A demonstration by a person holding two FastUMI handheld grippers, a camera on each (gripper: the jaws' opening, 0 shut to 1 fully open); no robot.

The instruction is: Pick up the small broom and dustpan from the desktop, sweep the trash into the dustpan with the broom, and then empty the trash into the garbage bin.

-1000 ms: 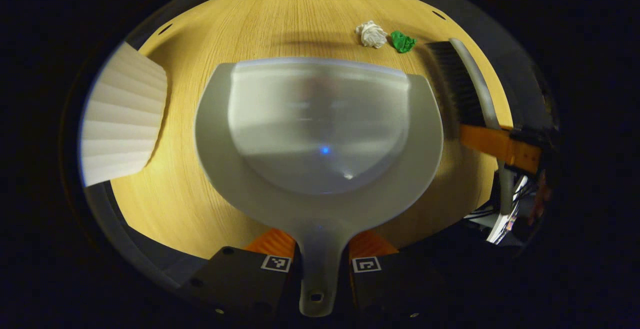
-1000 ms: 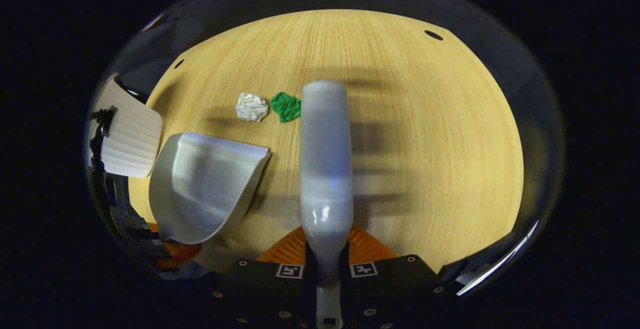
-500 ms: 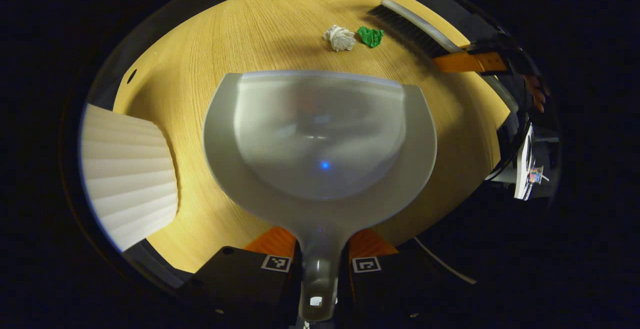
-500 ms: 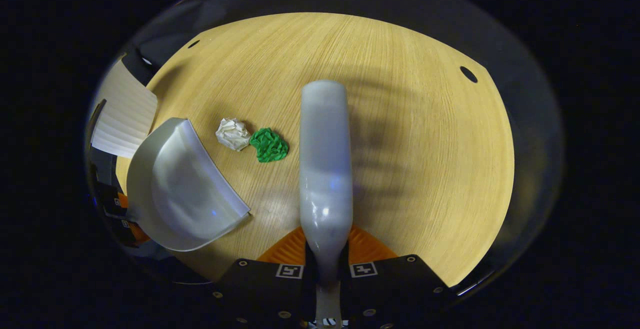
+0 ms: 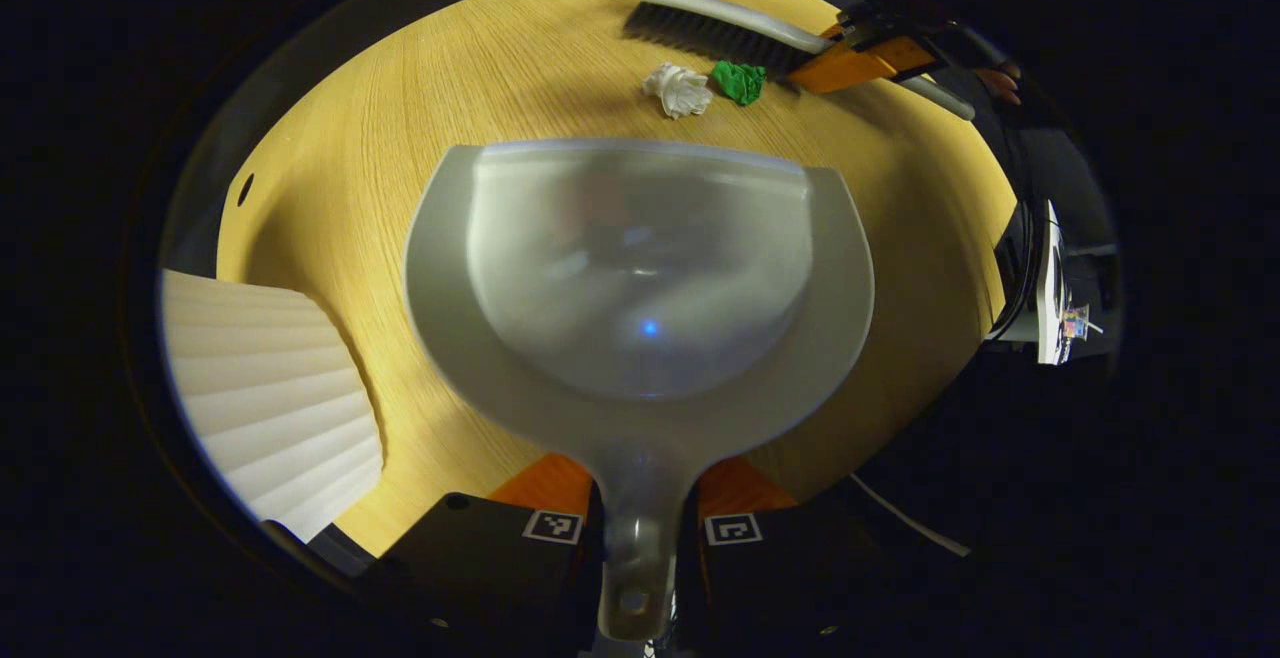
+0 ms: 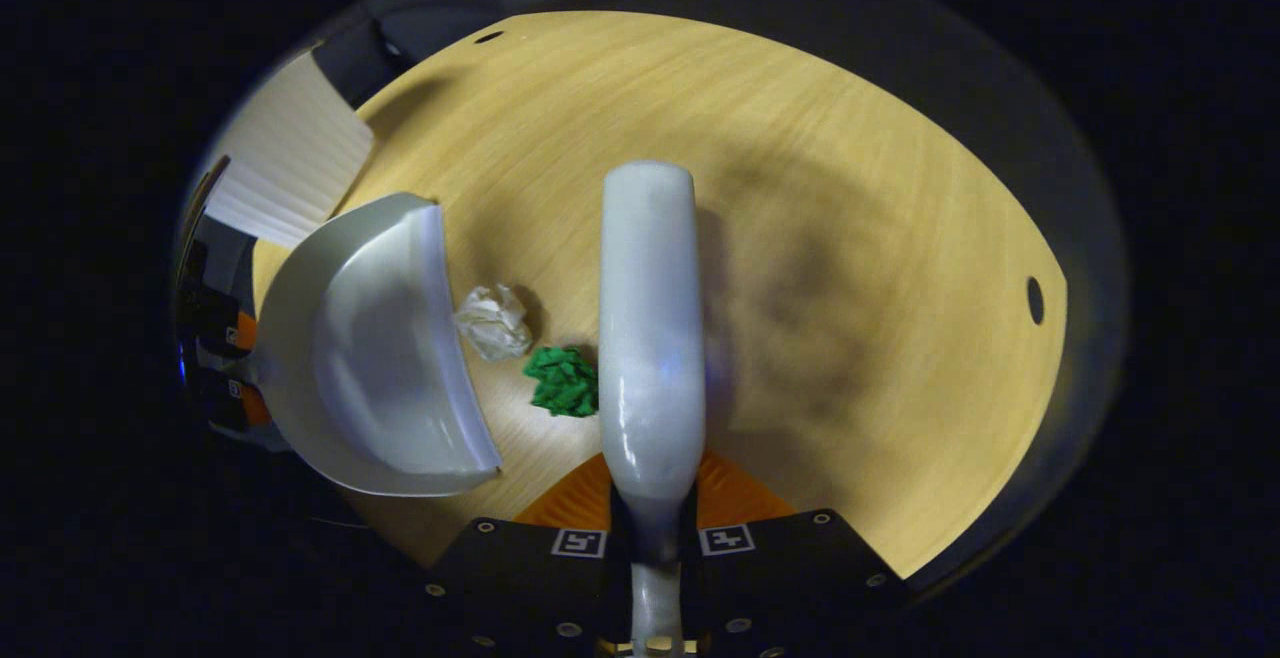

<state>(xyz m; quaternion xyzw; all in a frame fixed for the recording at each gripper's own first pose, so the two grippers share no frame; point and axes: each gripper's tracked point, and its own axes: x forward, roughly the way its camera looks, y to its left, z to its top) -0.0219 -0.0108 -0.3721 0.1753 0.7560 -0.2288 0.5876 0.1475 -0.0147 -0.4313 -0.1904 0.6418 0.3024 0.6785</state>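
My left gripper [image 5: 640, 508] is shut on the handle of the grey dustpan [image 5: 640, 268], whose open mouth faces a crumpled white paper ball [image 5: 678, 90] and a green paper wad [image 5: 740, 81] on the wooden desktop [image 5: 380, 168]. Just beyond the trash lies the broom [image 5: 715, 28], bristles down, held by the right gripper [image 5: 850, 58]. In the right gripper view, my right gripper [image 6: 650, 508] is shut on the broom handle [image 6: 650, 318]; the green wad [image 6: 563, 381] touches the broom's left side, the white ball [image 6: 494, 321] lies between it and the dustpan [image 6: 370, 348].
A white ribbed garbage bin [image 5: 265, 393] stands at the desk's left edge, and also appears behind the dustpan as a bin [image 6: 290, 158] in the right gripper view. Cable holes [image 6: 1035, 300] dot the desktop. Equipment [image 5: 1050, 288] sits off the desk's right edge.
The broom has swung round behind the trash, and its bristles now sit just past both wads. The dustpan has turned to face them with its mouth closer to the white ball.
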